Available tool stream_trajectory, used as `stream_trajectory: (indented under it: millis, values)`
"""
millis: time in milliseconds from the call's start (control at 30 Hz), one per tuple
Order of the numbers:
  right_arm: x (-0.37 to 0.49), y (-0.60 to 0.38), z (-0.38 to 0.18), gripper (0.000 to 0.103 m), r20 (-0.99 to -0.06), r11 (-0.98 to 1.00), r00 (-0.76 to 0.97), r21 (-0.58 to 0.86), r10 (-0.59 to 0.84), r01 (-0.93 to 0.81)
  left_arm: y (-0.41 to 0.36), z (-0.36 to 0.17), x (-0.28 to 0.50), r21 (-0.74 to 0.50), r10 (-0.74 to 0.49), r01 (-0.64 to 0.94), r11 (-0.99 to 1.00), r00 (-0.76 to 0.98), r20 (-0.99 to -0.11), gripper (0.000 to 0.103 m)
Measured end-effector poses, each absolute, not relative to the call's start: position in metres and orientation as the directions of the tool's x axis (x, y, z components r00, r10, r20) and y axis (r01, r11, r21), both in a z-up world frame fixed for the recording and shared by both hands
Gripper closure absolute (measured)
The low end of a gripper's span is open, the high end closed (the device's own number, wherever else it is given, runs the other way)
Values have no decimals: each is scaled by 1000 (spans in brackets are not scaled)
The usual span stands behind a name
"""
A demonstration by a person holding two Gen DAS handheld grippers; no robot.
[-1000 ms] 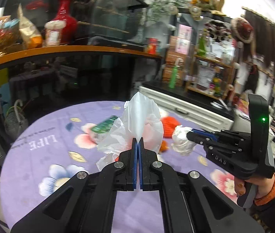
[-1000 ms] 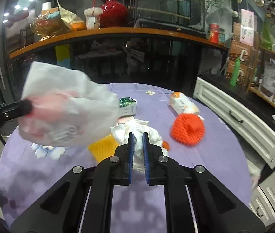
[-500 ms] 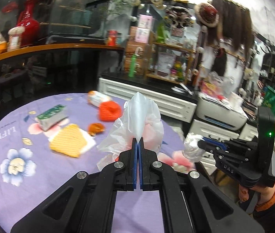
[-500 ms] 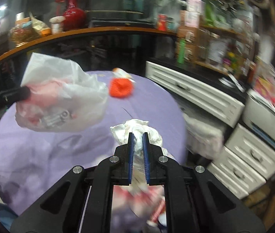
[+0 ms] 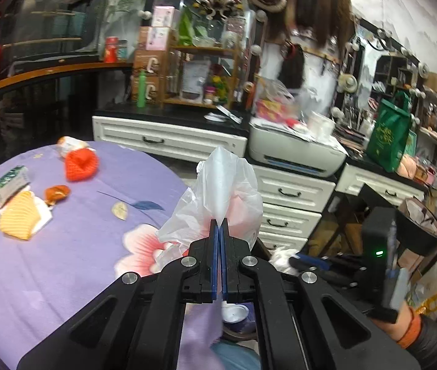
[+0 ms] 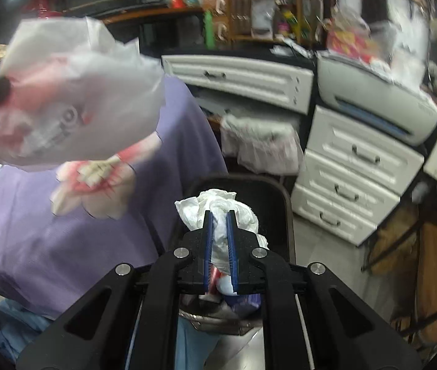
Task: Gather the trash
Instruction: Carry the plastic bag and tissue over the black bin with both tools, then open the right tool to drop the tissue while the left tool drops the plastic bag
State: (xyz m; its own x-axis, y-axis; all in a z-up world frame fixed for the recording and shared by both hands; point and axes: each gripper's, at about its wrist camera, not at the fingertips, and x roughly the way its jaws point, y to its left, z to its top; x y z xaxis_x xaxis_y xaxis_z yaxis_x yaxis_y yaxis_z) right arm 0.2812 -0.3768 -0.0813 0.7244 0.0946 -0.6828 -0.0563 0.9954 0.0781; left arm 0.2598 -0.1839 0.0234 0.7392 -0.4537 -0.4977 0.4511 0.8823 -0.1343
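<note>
Plastic bag (image 5: 218, 197) pinched, crumpled tissue (image 6: 218, 212) gripped (blurred)

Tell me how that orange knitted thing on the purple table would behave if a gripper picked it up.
The orange knitted piece looks soft, so it would likely squash and droop rather than hold shape. Probably light for its size. Its yarn texture should grip the pads, not slip.
</note>
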Motion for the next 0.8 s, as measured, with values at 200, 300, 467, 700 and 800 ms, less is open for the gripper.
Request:
stream_trajectory:
  millis: [200,300,467,700,800]
  values:
    - [293,-385,-128,93,-734,994,673,113,93,-14,-211,5,257,-102,-445,468,878,718,-536,101]
    - [300,-388,-152,89,-761,993,642,120,89,5,-219,-2,258,-92,-440,473,876,707,-553,101]
    - [299,-398,-173,65,-780,987,620,152,85,56,-234,-18,262,-79,-436,490,868,677,-593,101]
    - [278,-422,-158,61,-763,982,647,134,16,134,-261,-46,266,-53,-429,525,849,627,-650,101]
    - [265,-439,-147,57,-748,975,663,125,-30,185,-274,-60,269,-46,-427,545,837,598,-678,101]
